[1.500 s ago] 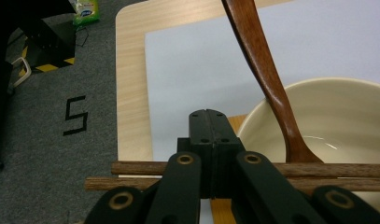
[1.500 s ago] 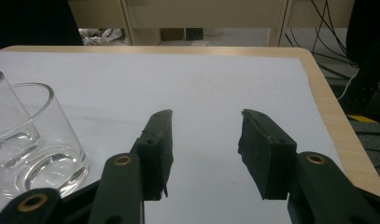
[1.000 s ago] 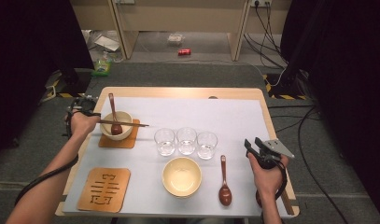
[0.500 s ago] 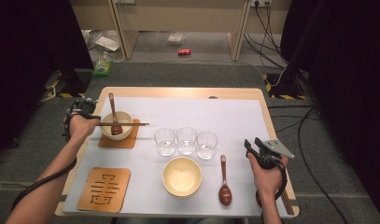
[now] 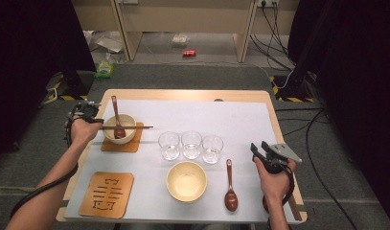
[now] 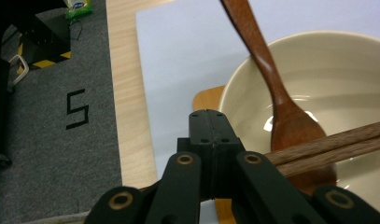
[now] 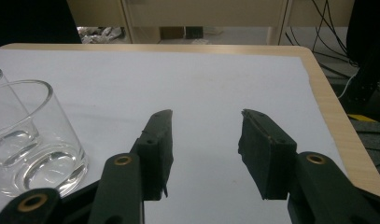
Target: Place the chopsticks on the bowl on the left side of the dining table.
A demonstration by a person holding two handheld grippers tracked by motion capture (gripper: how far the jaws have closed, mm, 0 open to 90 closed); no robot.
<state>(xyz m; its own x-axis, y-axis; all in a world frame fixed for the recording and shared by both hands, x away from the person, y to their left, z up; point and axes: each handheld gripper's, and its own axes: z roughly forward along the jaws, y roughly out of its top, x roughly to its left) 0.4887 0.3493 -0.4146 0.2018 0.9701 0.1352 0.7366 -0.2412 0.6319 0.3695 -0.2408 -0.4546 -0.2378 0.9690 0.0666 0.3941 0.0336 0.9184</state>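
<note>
My left gripper is shut on a pair of brown chopsticks. It holds them level across the rim of a cream bowl at the table's left. That bowl stands on a wooden coaster, and a brown wooden spoon leans inside it. My right gripper stands open above the white mat at the right, with nothing between its jaws. A clear glass is off to its left.
Three clear glasses stand in a row mid-table. In front of them are an empty cream bowl and a second wooden spoon. A carved coaster lies at front left. A brown stick lies along the right edge.
</note>
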